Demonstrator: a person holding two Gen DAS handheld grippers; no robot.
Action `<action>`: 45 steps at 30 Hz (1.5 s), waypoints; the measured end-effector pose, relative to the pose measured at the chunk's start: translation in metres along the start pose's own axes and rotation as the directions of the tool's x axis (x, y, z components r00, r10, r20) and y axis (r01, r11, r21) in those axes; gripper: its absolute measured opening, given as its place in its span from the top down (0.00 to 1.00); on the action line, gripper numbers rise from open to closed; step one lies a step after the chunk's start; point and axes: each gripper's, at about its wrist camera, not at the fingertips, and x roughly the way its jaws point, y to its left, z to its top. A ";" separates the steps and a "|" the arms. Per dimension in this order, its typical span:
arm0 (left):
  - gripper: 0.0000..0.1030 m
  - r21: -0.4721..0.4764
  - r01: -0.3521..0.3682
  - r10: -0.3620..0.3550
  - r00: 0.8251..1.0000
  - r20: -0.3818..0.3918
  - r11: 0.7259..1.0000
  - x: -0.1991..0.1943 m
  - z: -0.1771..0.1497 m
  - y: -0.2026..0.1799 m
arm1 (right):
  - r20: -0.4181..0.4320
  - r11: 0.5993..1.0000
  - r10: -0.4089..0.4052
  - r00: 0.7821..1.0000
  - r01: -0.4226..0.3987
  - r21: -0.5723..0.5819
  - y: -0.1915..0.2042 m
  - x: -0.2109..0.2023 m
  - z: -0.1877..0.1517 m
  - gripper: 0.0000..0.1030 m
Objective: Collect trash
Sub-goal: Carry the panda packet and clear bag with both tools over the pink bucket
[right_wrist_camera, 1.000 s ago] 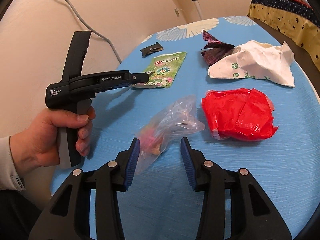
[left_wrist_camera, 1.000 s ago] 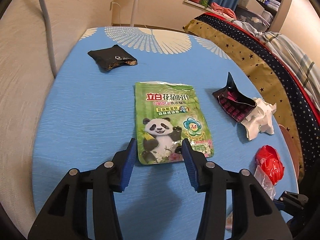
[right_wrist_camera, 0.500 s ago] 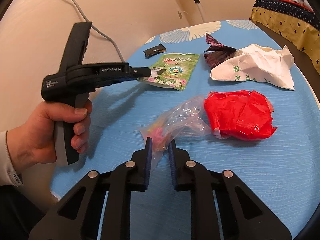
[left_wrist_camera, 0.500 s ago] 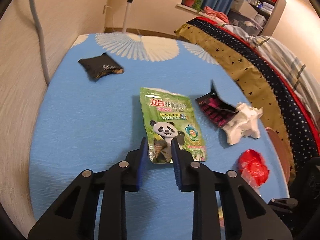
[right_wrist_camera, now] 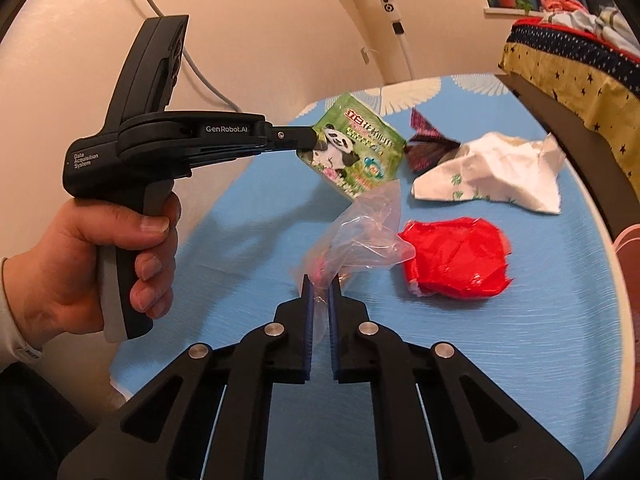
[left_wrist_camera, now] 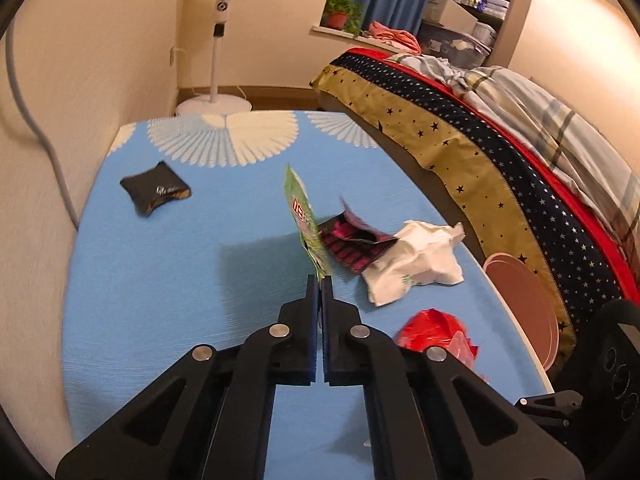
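Note:
My left gripper (left_wrist_camera: 320, 280) is shut on the green panda pouch (left_wrist_camera: 306, 220) and holds it edge-on above the blue table (left_wrist_camera: 160, 280). In the right wrist view the same pouch (right_wrist_camera: 356, 152) hangs from the left gripper (right_wrist_camera: 308, 136). My right gripper (right_wrist_camera: 319, 284) is shut on the clear plastic bag (right_wrist_camera: 360, 232), lifted off the table. A red plastic bag (right_wrist_camera: 456, 256), a white crumpled paper (right_wrist_camera: 492, 172), a dark pink wrapper (right_wrist_camera: 424, 144) and a black wrapper (left_wrist_camera: 156, 192) lie on the table.
A bed with a starred cover (left_wrist_camera: 480, 152) runs along the table's right side. A standing fan (left_wrist_camera: 220, 40) is at the far end. A wall with a grey cable (left_wrist_camera: 36, 128) is on the left. A round brown stool (left_wrist_camera: 524, 292) stands by the right edge.
Both grippers have closed fully and risen. The left has lifted the panda pouch off the table; the right has lifted the clear plastic bag.

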 end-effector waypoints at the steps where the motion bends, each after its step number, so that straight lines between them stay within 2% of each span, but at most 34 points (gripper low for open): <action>1: 1.00 0.011 -0.007 0.006 1.000 0.006 1.000 -0.004 0.001 -0.005 | 0.006 1.000 -0.004 1.000 0.004 -0.005 0.000 -0.004 0.001 0.93; 8: 1.00 0.066 -0.080 0.078 0.996 0.033 0.995 -0.030 0.004 -0.031 | 0.066 0.998 -0.055 0.996 0.058 -0.033 -0.006 -0.042 0.005 0.94; 12: 1.00 0.057 -0.106 0.103 0.993 0.056 0.993 -0.046 0.002 -0.042 | 0.102 0.994 -0.098 0.990 0.103 -0.047 -0.011 -0.063 0.008 0.94; 25: 1.00 -0.013 -0.101 0.102 0.977 0.188 0.995 -0.099 -0.006 -0.101 | 0.185 0.971 -0.230 0.955 0.238 -0.020 -0.050 -0.142 0.029 0.94; 39: 1.00 -0.039 -0.073 0.080 0.973 0.216 0.997 -0.100 -0.038 -0.160 | 0.224 0.944 -0.319 0.921 0.329 -0.011 -0.101 -0.228 0.058 0.94; 45: 1.00 0.006 -0.070 0.067 0.973 0.219 0.998 -0.094 -0.051 -0.187 | 0.243 0.924 -0.368 0.898 0.381 -0.009 -0.127 -0.247 0.057 0.94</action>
